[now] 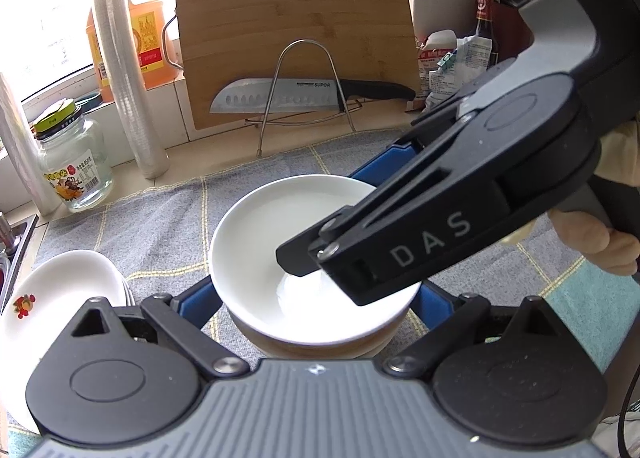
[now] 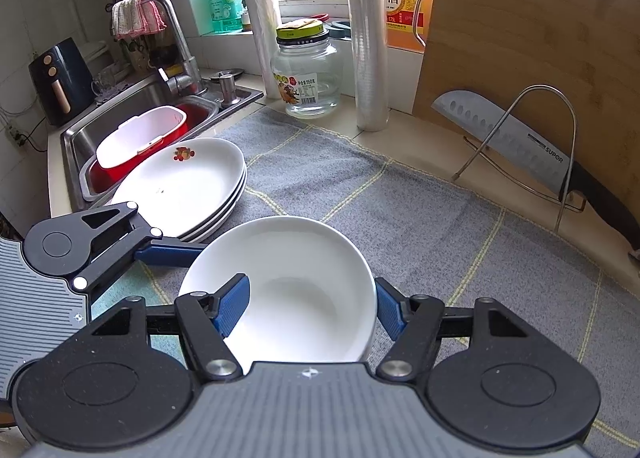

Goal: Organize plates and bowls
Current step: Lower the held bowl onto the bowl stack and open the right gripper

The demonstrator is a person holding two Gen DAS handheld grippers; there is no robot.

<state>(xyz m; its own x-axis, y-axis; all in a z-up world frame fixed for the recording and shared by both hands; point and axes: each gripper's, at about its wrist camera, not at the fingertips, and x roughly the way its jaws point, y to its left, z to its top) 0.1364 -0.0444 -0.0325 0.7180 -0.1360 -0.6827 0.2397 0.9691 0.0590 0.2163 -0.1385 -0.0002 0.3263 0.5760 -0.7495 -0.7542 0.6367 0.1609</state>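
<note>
A white bowl [image 1: 272, 226] [image 2: 304, 282] sits on top of a tan-rimmed lower bowl [image 1: 316, 348] above the grey checked mat [image 2: 400, 210]. My right gripper [image 2: 308, 306] [image 1: 340, 214] is shut on the white bowl, with one blue finger [image 2: 232, 306] inside it and the other outside its rim. My left gripper [image 1: 316, 294] is spread wide, and its blue fingers [image 1: 196, 298] lie against both sides of the lower bowl. One of those fingers [image 2: 168, 252] reaches the stack from the left in the right wrist view. A stack of white plates [image 1: 60, 286] [image 2: 188, 182] with a red motif lies left of the bowls.
A bamboo cutting board [image 1: 296, 18] leans at the back behind a wire rack [image 1: 306, 90] holding a knife [image 1: 280, 96]. A glass jar [image 2: 306, 74], film rolls [image 2: 366, 34] and an oil bottle [image 1: 148, 38] line the wall. A sink [image 2: 132, 114] holds a red basin at the left.
</note>
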